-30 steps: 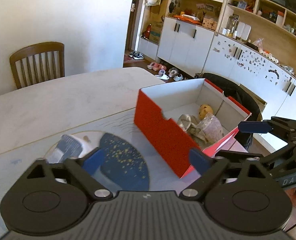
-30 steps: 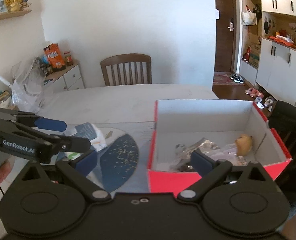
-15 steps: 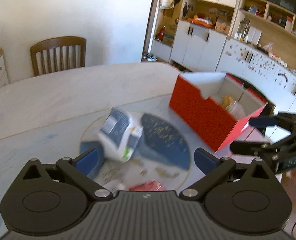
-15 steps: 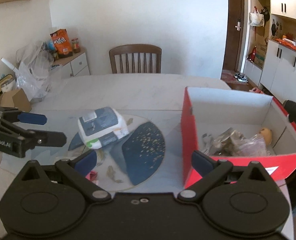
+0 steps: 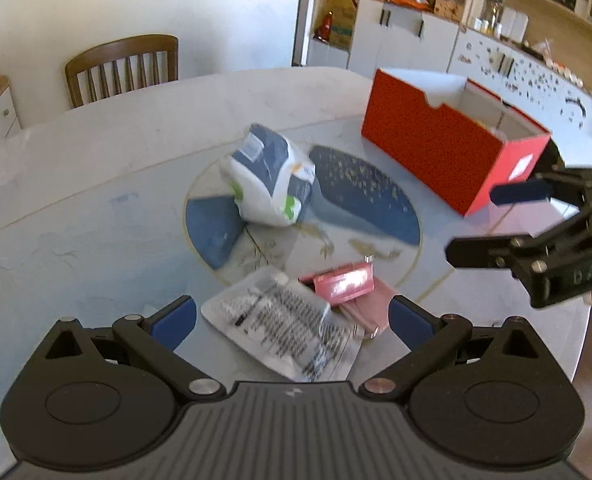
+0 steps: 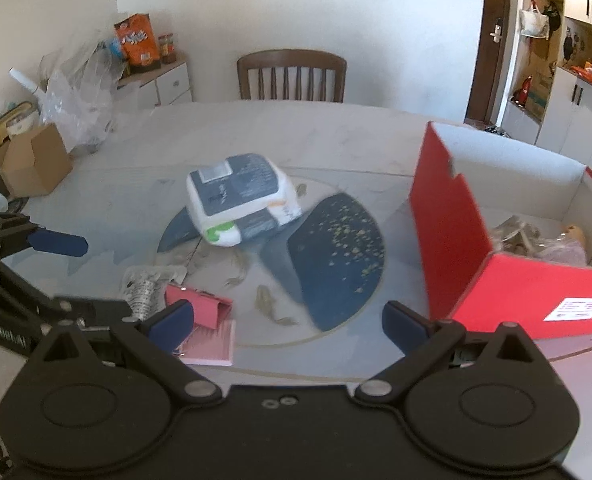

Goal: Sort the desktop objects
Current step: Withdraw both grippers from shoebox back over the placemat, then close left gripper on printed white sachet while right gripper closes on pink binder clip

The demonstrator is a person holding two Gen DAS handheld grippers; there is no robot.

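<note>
A blue-and-white soft pack (image 5: 270, 182) lies on the round inlay (image 5: 359, 196) in the middle of the table (image 5: 96, 168), resting alone, touched by neither gripper. Nearer the table's edge lie a clear printed sachet (image 5: 288, 328) and a pink wallet (image 5: 345, 286), the wallet overlapping the sachet's corner. The red box (image 5: 435, 148) stands open toward the right side of the table, with crumpled wrappers (image 6: 535, 240) inside.

The left gripper (image 5: 292, 318) hovers above the sachet and wallet, fingers spread wide, holding nothing. The right gripper (image 6: 288, 320) hangs over the near edge of the inlay, fingers likewise spread and empty; the two grippers are level, well apart.

Beyond the table stands a wooden chair (image 6: 292, 76) against a white wall; a low cabinet (image 6: 164, 84) with snack bags is on the left, white cupboards (image 5: 407, 40) on the right
</note>
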